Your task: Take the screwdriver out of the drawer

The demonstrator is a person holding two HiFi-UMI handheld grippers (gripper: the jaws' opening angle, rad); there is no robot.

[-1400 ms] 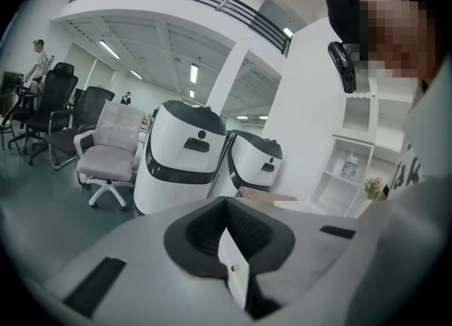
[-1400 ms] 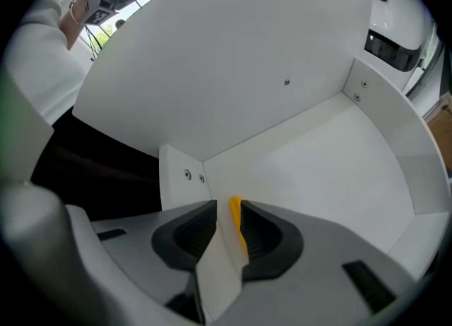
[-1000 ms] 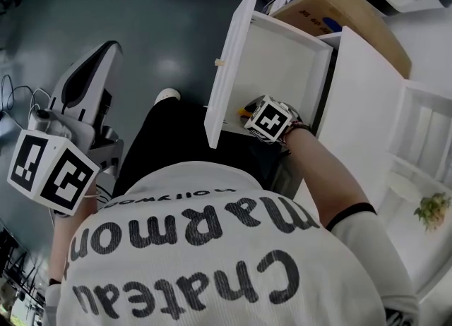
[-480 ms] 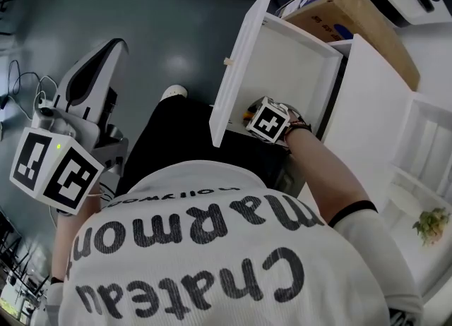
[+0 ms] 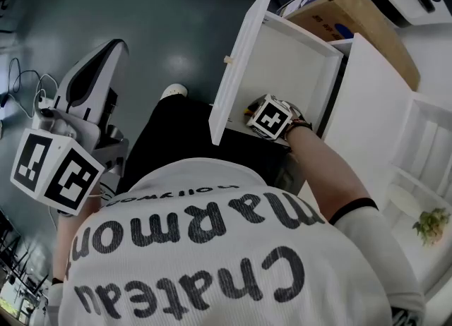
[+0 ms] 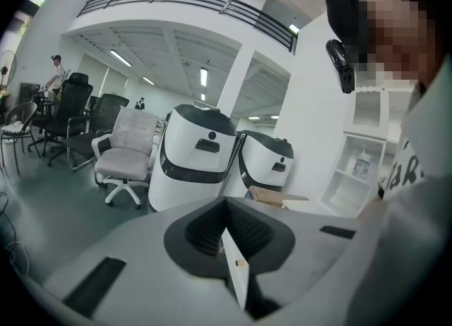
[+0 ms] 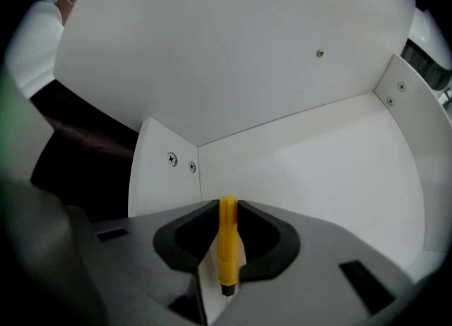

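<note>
Barely a shift since half a second ago: right gripper (image 7: 227,208) stays inside the white drawer (image 5: 296,56), jaws clamped on the yellow screwdriver (image 7: 227,240). Left gripper (image 6: 227,204) hangs aside, jaws together, holding nothing.

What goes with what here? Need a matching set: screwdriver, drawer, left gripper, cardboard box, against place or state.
Things:
1. screwdriver
2. drawer
3. left gripper
4. cardboard box

Place or state:
A. pulled open
B. off to the person's left, away from the drawer
C. brown, just beyond the drawer
D. yellow, clamped in the right gripper

Pairs: 1-D, 2-A, 3-B, 4-C
</note>
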